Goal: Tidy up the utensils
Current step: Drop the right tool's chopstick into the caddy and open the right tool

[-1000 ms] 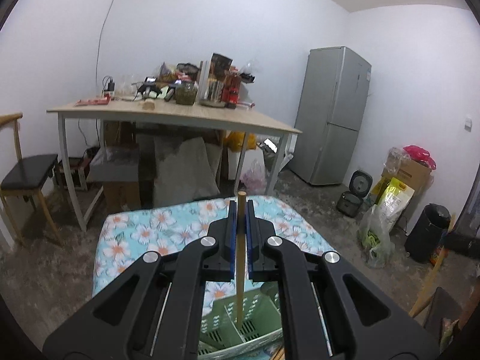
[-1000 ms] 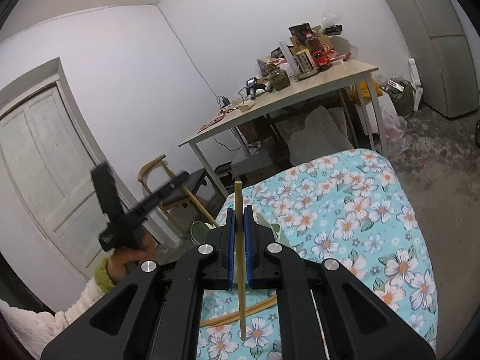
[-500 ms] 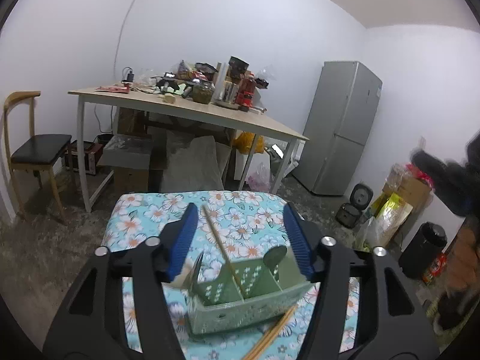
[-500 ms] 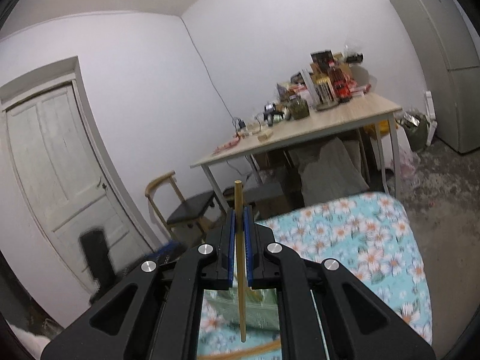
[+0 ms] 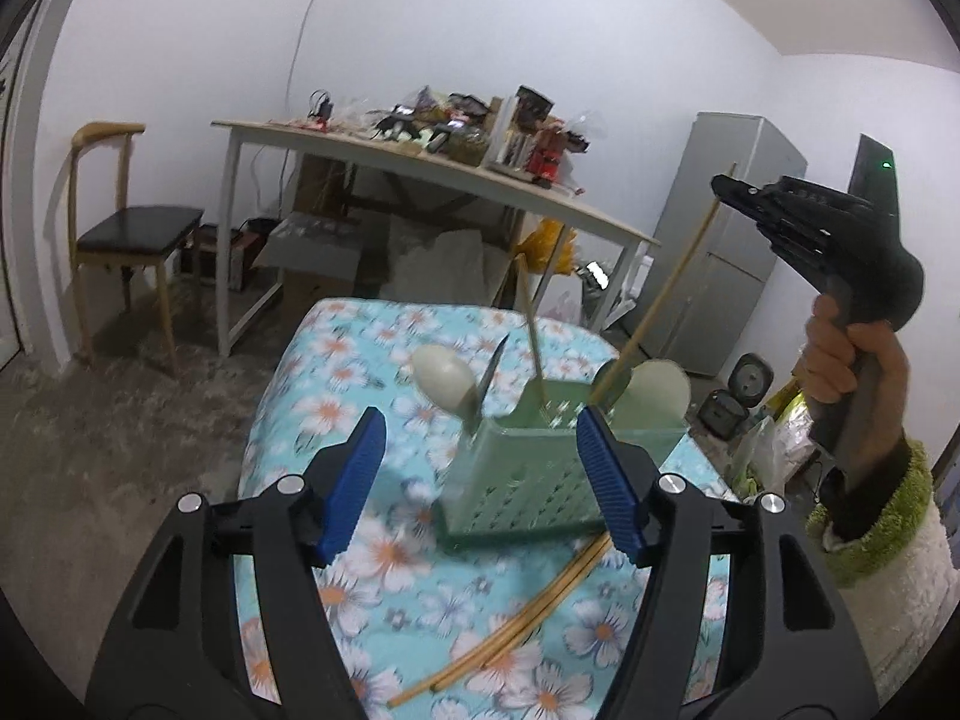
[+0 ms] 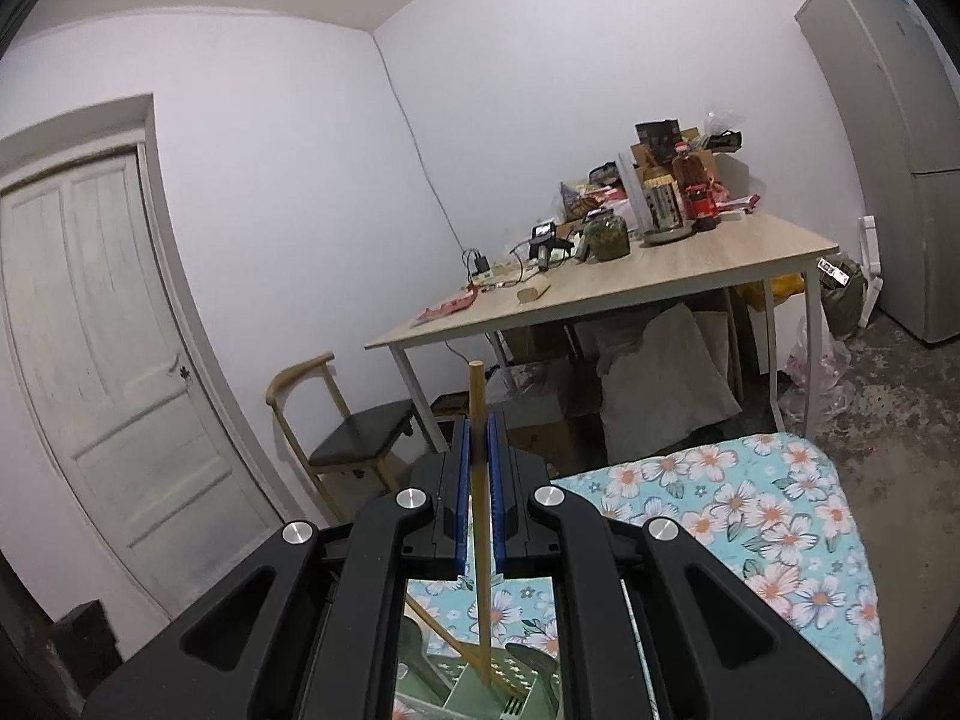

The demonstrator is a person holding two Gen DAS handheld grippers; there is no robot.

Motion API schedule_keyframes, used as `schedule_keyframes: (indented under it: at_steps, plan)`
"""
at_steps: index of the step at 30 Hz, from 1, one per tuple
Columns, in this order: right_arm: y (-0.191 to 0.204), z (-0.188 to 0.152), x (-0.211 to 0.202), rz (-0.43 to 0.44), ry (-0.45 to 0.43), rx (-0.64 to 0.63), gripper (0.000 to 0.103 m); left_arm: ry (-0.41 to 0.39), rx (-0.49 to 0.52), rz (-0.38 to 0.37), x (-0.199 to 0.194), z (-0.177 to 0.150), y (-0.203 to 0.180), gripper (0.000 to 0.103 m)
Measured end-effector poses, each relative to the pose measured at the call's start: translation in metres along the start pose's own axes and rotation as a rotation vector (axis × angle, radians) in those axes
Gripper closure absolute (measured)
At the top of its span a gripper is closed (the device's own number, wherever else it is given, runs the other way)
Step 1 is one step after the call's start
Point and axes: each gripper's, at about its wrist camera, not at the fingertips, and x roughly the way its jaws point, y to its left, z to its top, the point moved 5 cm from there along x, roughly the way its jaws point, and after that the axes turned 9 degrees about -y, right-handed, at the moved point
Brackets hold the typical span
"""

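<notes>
A green slotted basket [image 5: 522,480] stands on the flowered tablecloth [image 5: 336,372]. It holds a white spoon [image 5: 447,381], a knife [image 5: 489,369], one chopstick [image 5: 531,336] and green spoons [image 5: 660,390]. My left gripper [image 5: 480,480] is just in front of the basket with its jaws opening; nothing is pressed between the pads. My right gripper [image 5: 723,186] hovers up right of the basket, shut on a chopstick [image 5: 660,294] whose lower end reaches the basket's top. In the right wrist view that gripper [image 6: 478,420] clamps the chopstick [image 6: 477,396] above the basket [image 6: 468,681].
Several loose chopsticks [image 5: 528,618] lie on the cloth in front of the basket. Behind are a cluttered wooden table [image 5: 420,162], a chair [image 5: 132,228], a fridge [image 5: 738,240] and a white door [image 6: 108,360]. A person's hand [image 5: 852,360] holds the right gripper.
My left gripper opened and let go of its chopstick, which now stands in the basket, then drew back. The right gripper carried its chopstick over to the basket.
</notes>
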Motion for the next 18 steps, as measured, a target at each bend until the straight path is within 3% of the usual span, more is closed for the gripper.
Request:
schedule_keyframes:
  at_steps: [3, 5, 7, 13, 18]
  plan:
    - [0.002, -0.025, 0.016, -0.004, 0.052, -0.026, 0.096, 0.014, -0.014, 0.012, -0.003, -0.008, 0.005, 0.04]
    - [0.002, -0.043, 0.025, -0.003, 0.106, -0.041, 0.09, 0.024, -0.019, 0.013, -0.003, -0.012, 0.007, 0.04]
    - [-0.001, -0.058, 0.03, -0.009, 0.164, -0.034, 0.064, 0.031, -0.021, 0.009, 0.0, -0.012, 0.005, 0.04]
    - [-0.018, -0.061, 0.003, -0.014, 0.146, 0.017, 0.045, 0.052, -0.007, -0.014, 0.007, -0.017, -0.006, 0.04]
    - [-0.036, -0.063, -0.034, -0.033, 0.143, 0.055, 0.04, 0.07, -0.001, -0.035, 0.014, -0.021, -0.011, 0.04]
